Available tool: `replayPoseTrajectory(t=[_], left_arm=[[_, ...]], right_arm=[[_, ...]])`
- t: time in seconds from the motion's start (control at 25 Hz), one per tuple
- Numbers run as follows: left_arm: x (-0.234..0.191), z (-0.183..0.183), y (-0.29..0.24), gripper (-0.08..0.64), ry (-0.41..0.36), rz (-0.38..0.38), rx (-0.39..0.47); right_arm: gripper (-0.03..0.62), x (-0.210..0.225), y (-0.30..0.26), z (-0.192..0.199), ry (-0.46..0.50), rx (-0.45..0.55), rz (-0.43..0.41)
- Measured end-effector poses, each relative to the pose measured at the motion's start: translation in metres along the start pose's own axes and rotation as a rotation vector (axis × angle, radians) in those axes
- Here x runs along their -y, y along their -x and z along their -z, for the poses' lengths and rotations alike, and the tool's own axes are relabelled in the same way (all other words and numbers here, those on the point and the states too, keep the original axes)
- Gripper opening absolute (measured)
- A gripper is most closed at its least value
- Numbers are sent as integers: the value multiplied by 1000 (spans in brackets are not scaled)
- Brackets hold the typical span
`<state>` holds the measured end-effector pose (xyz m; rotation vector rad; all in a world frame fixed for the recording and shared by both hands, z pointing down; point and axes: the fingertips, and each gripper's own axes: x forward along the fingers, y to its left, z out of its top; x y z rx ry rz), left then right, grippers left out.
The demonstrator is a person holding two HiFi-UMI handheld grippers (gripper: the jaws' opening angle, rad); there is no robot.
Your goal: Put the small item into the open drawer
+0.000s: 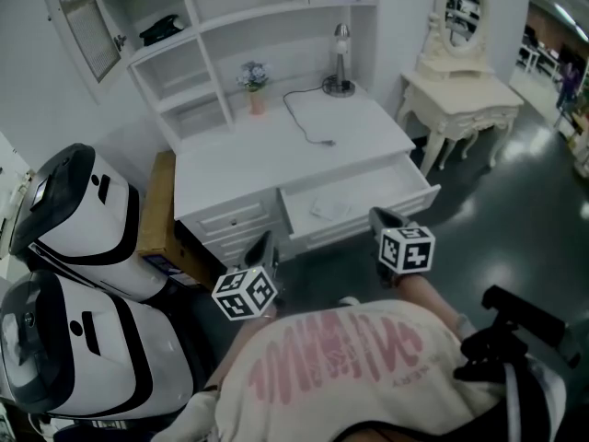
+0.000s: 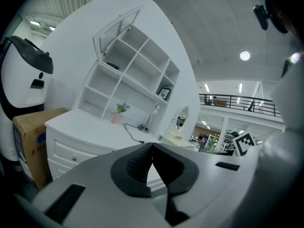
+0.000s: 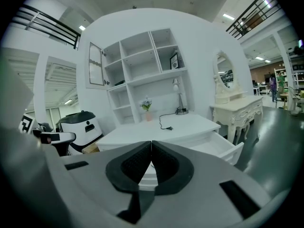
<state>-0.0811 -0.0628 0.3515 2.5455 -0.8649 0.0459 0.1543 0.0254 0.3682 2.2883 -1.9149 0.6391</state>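
Head view: left gripper (image 1: 262, 245) clenched, empty; right gripper (image 1: 386, 218) clenched, empty; pink shirt lettering (image 1: 340, 353) unreadable.

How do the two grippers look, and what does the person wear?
The left gripper and right gripper each have a pale grey body, black textured pads and a cube with square markers. The person wears a cream top with pink lettering.

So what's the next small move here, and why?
Probably just lower both and stop: a small pale item already lies in the open drawer, and the left gripper and right gripper are shut and empty.
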Motion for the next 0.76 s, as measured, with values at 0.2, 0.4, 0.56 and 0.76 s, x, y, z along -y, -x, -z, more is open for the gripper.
replayPoseTrajectory(t=[0.2,0.4,0.56,0.76], left_arm=[[-2,0,-4,29,4,2,3],[-3,-2,-6,29,7,4,10],[-4,-4,-6,29,6,6,12],[-3,-7,-7,29,-3,2,19]], right_arm=[[21,-1,-4,-1,10,-5,1],[21,1,-6,-3,14,-5,3],[21,2,-7,-5,4,-2,3],[21,2,-9,-9,2,-4,-6]])
